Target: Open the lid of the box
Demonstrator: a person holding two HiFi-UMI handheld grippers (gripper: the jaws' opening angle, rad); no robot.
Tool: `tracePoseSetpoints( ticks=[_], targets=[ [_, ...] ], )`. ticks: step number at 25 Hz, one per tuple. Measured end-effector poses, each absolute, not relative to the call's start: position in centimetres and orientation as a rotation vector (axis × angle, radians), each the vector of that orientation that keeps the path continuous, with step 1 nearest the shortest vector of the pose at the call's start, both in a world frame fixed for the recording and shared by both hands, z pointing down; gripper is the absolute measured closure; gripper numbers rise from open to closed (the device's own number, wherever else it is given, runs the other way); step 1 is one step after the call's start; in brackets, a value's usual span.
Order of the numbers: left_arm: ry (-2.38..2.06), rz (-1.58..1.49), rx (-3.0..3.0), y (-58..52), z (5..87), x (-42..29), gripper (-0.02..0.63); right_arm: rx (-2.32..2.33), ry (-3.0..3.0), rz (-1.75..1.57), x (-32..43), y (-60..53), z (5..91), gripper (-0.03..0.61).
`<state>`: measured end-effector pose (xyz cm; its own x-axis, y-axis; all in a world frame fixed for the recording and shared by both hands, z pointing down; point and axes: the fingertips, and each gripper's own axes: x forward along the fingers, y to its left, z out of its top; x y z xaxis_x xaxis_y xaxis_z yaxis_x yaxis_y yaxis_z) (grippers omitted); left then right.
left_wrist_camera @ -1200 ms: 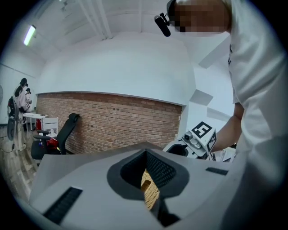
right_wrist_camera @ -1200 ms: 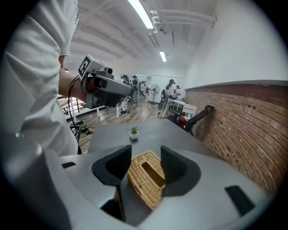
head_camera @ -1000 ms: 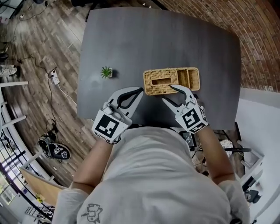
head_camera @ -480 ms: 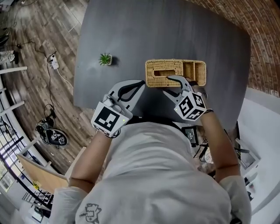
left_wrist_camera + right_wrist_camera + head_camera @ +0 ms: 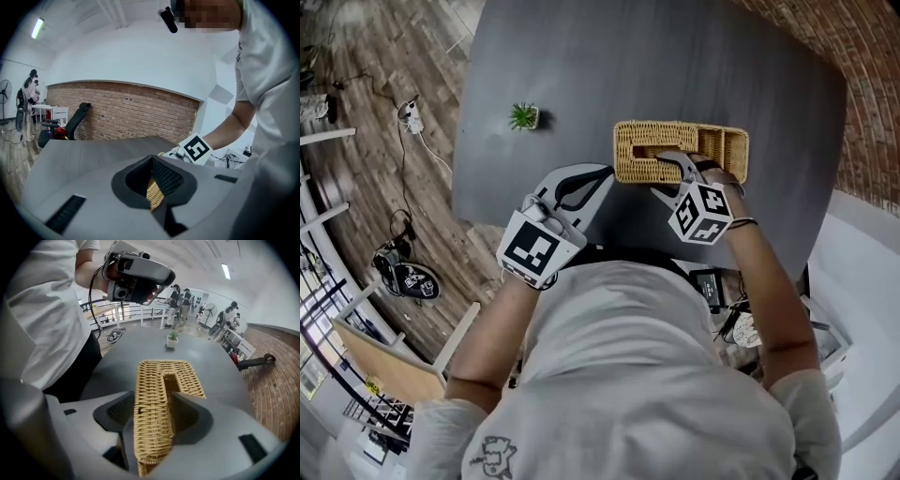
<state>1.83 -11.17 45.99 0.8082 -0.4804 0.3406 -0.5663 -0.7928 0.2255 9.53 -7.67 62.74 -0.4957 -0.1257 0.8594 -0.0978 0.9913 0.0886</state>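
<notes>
A woven wicker box [image 5: 642, 169] lies on the dark table [image 5: 694, 66]. Its slotted lid [image 5: 152, 380] covers the left part, and an uncovered compartment [image 5: 727, 153] shows at its right end. My right gripper [image 5: 662, 174] points steeply down over the lid and its jaws have just been opening. One finger [image 5: 187, 413] sits in the slot, the other beside the box's near wall, so the lid's near strip lies between them. My left gripper [image 5: 602, 172] hovers left of the box, tips together, holding nothing.
A small potted plant [image 5: 523, 116] stands on the table left of the box. The table's near edge runs just under both grippers. A brick wall [image 5: 872, 84] lies to the right, and a wooden floor with cables [image 5: 403, 122] to the left.
My right gripper has come down from the table's near edge onto the lid and rolled, its jaws now straddling the lid's near strip. The left gripper has sunk a little.
</notes>
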Motion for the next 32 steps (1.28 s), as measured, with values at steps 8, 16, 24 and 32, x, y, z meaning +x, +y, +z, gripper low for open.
tracePoseSetpoints(
  ticks=[8,16,24,32],
  targets=[
    [-0.825,0.390,2.656,-11.5,46.9,1.4,0.603,0.067,-2.041,-0.080,9.2,-7.2,64.1,0.314],
    [-0.839,0.385,2.630,-11.6,47.4,0.8,0.603,0.041,-2.026,-0.095,8.9,-7.2,64.7,0.318],
    [-0.840,0.376,2.629,-11.6,47.2,0.6,0.603,0.016,-2.012,-0.088,8.9,-7.2,64.3,0.324],
    [-0.835,0.356,2.637,-11.8,46.5,0.4,0.603,-0.028,-1.988,-0.050,9.0,-7.2,63.0,0.332]
  ],
)
